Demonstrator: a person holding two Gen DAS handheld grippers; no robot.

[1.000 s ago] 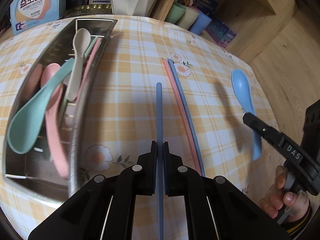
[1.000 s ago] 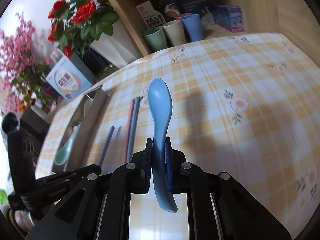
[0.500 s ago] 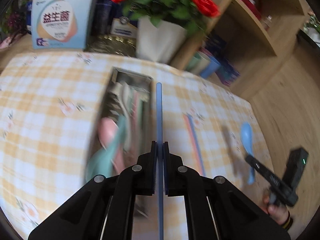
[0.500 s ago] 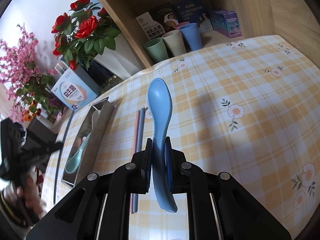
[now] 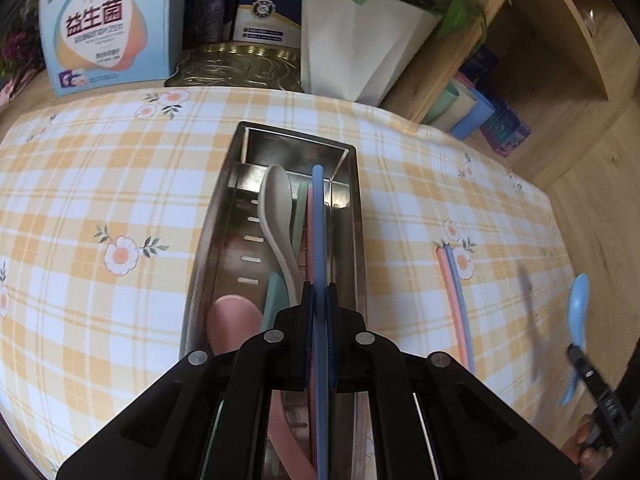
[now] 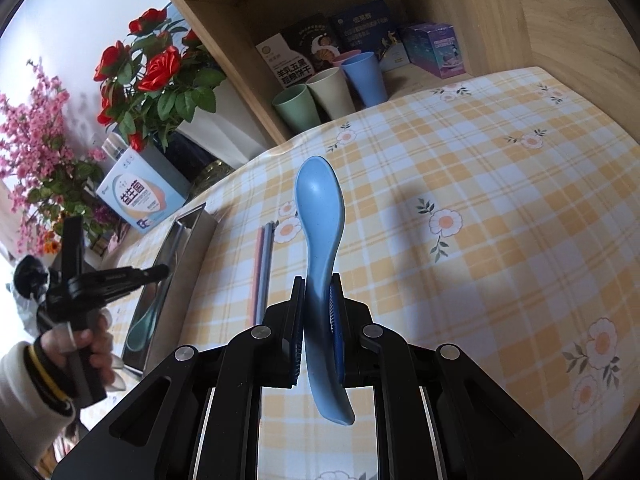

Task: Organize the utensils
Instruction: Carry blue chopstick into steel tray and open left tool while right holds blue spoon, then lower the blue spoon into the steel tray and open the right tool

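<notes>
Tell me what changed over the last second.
The left tongs carried the blue chopstick from over the cloth beside the pink and blue pair to directly above the steel tray. Nothing was grabbed or released. The right tongs stay shut on the blue spoon; the spoons in the tray are unmoved.

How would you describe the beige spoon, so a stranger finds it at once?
Look at the steel tray on the checked cloth. Several spoons lie inside it. The beige spoon has its bowl at the tray's far end, unlike the pink spoon at the near end.
</notes>
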